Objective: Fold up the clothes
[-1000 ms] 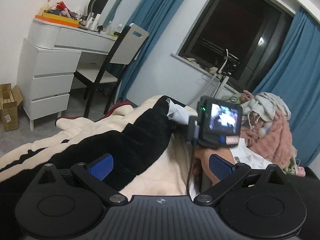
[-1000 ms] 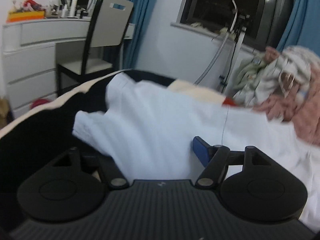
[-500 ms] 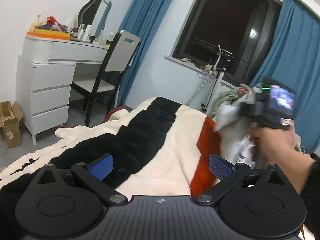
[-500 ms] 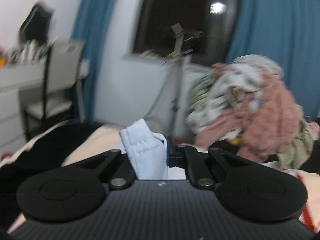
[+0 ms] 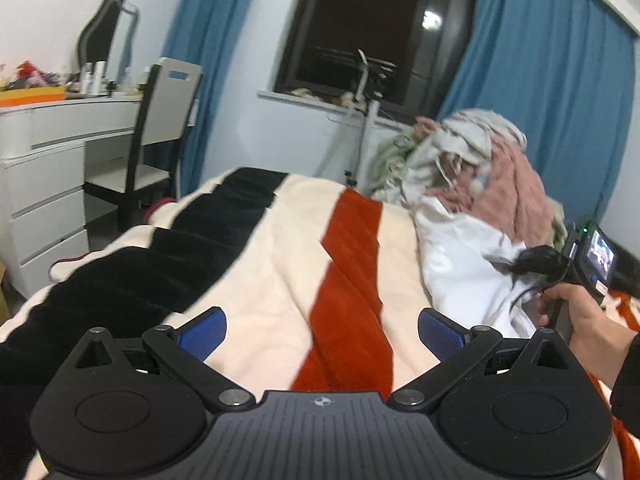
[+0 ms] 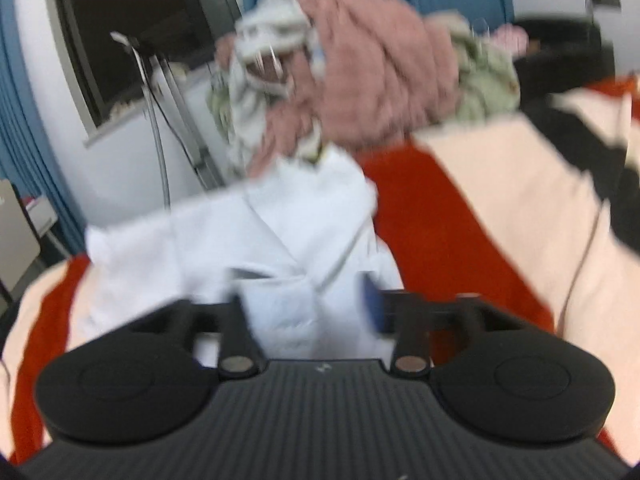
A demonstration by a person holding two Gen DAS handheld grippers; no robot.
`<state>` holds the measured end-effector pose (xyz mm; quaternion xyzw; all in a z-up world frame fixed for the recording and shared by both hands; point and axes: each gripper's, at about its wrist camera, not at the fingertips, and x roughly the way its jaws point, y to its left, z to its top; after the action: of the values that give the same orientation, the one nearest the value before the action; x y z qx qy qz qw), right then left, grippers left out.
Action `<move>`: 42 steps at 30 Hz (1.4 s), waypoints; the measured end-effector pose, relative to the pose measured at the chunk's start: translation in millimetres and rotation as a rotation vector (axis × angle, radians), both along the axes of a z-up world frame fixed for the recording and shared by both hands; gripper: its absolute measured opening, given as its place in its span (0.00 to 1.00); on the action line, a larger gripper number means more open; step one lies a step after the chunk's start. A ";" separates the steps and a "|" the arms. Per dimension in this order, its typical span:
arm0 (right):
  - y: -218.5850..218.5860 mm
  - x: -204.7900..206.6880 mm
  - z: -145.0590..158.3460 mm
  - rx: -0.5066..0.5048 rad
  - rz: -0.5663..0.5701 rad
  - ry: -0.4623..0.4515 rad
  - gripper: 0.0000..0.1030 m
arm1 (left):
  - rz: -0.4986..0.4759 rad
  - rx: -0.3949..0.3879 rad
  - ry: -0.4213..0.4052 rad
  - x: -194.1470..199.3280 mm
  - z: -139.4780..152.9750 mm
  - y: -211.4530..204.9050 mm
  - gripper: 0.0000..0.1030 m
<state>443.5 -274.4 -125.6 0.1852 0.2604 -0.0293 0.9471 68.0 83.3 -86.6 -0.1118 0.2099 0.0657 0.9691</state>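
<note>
A white garment (image 5: 460,256) lies bunched on the right side of the striped blanket (image 5: 280,264), just below a pile of pink and pale clothes (image 5: 480,168). My left gripper (image 5: 322,330) is open and empty, low over the blanket's red stripe. My right gripper (image 6: 308,308) is over the white garment (image 6: 280,240); its jaws stand apart with a fold of white cloth between them, blurred. In the left wrist view the right gripper (image 5: 516,266) sits at the garment's right edge, held by a hand.
A white dresser (image 5: 44,184) and a chair (image 5: 156,136) stand left of the bed. A dark window (image 5: 360,40) with blue curtains is behind. A metal stand (image 5: 362,120) is by the bed's far edge. The clothes pile (image 6: 360,72) fills the bed's far right.
My right gripper carried the white garment from the blanket's black stripe over to the right side by the clothes pile, and its jaws have spread apart. My left gripper stayed open.
</note>
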 end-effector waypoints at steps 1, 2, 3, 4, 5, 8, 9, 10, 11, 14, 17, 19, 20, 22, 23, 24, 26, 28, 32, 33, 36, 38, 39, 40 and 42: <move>-2.6 -1.4 -3.5 0.016 0.024 -0.007 0.65 | -0.010 0.009 0.001 1.7 -1.0 -2.8 1.00; -0.9 -2.9 -2.4 0.014 0.042 -0.009 0.67 | -0.020 0.017 0.003 3.4 -1.9 -5.6 1.00; 0.7 -4.4 -1.3 0.011 0.060 -0.012 0.75 | -0.030 0.026 0.004 5.1 -2.9 -8.4 1.00; 1.7 -8.7 1.1 0.000 0.078 -0.012 0.77 | -0.040 0.034 0.005 6.8 -3.8 -11.2 1.00; 3.4 -14.4 4.4 -0.016 0.094 -0.013 0.77 | -0.049 0.036 0.004 7.1 -3.7 -12.7 1.00; 5.6 -45.6 17.7 -0.026 0.102 -0.015 0.77 | -0.073 0.030 -0.003 5.2 -1.8 -14.8 1.00; 5.5 -57.8 22.9 -0.019 0.104 -0.015 0.77 | -0.080 0.025 -0.007 3.3 -0.3 -14.5 1.00; 5.4 -69.9 28.1 -0.013 0.106 -0.015 0.77 | -0.087 0.025 -0.012 0.8 2.0 -14.7 1.00; 5.2 -83.8 32.7 -0.010 0.110 -0.022 0.77 | -0.094 0.027 -0.018 -1.9 4.4 -15.1 1.00; 3.2 -128.4 51.6 -0.021 0.130 -0.055 0.77 | -0.115 0.032 -0.036 -10.2 11.6 -16.1 1.00; 1.1 -183.9 73.5 -0.024 0.130 -0.107 0.77 | -0.140 0.041 -0.041 -18.6 19.4 -18.7 1.00; -0.3 -224.4 89.2 -0.023 0.125 -0.148 0.77 | -0.156 0.044 -0.051 -26.9 25.1 -21.2 1.00; -1.0 -244.6 97.0 -0.023 0.122 -0.169 0.77 | -0.167 0.047 -0.056 -33.1 28.4 -23.0 1.00; -0.8 -279.8 110.1 -0.022 0.126 -0.200 0.77 | -0.194 0.052 -0.065 -46.9 35.3 -26.7 1.00; 0.4 -299.7 116.0 -0.028 0.135 -0.203 0.77 | -0.208 0.055 -0.069 -53.8 38.8 -28.5 1.00; 2.2 -319.2 118.8 -0.040 0.140 -0.207 0.77 | -0.221 0.054 -0.067 -60.6 41.0 -31.1 1.00; 5.7 -358.2 124.2 -0.064 0.151 -0.213 0.77 | -0.251 0.047 -0.048 -74.0 42.6 -34.5 1.00; 10.4 -392.5 121.8 -0.090 0.167 -0.203 0.77 | -0.274 0.039 -0.017 -82.7 42.0 -35.1 1.00; 8.8 -453.6 102.8 -0.076 0.179 -0.168 0.77 | -0.233 -0.037 0.081 -83.2 35.5 -18.1 1.00; 7.0 -462.1 97.8 -0.065 0.170 -0.153 0.77 | -0.211 -0.079 0.113 -80.3 32.7 -10.0 1.00; 1.1 -476.3 92.6 -0.026 0.137 -0.130 0.77 | -0.139 -0.208 0.223 -70.3 19.4 14.3 0.94; -1.4 -479.8 95.2 -0.009 0.141 -0.155 0.77 | -0.097 -0.249 0.285 -65.9 10.0 24.6 0.93; -1.8 -479.8 95.3 -0.010 0.134 -0.161 0.77 | -0.076 -0.266 0.315 -63.8 5.4 29.3 0.90; -2.2 -479.7 95.3 -0.010 0.127 -0.166 0.77 | -0.060 -0.271 0.344 -61.8 0.7 32.1 0.88; -4.0 -476.1 91.8 0.003 0.121 -0.148 0.77 | -0.029 -0.272 0.401 -57.8 -8.7 36.3 0.80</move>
<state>-32.6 -278.3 -33.8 0.1721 0.2007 0.0420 0.9635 10.2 119.6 -95.3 -0.2231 0.4066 0.0440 0.8849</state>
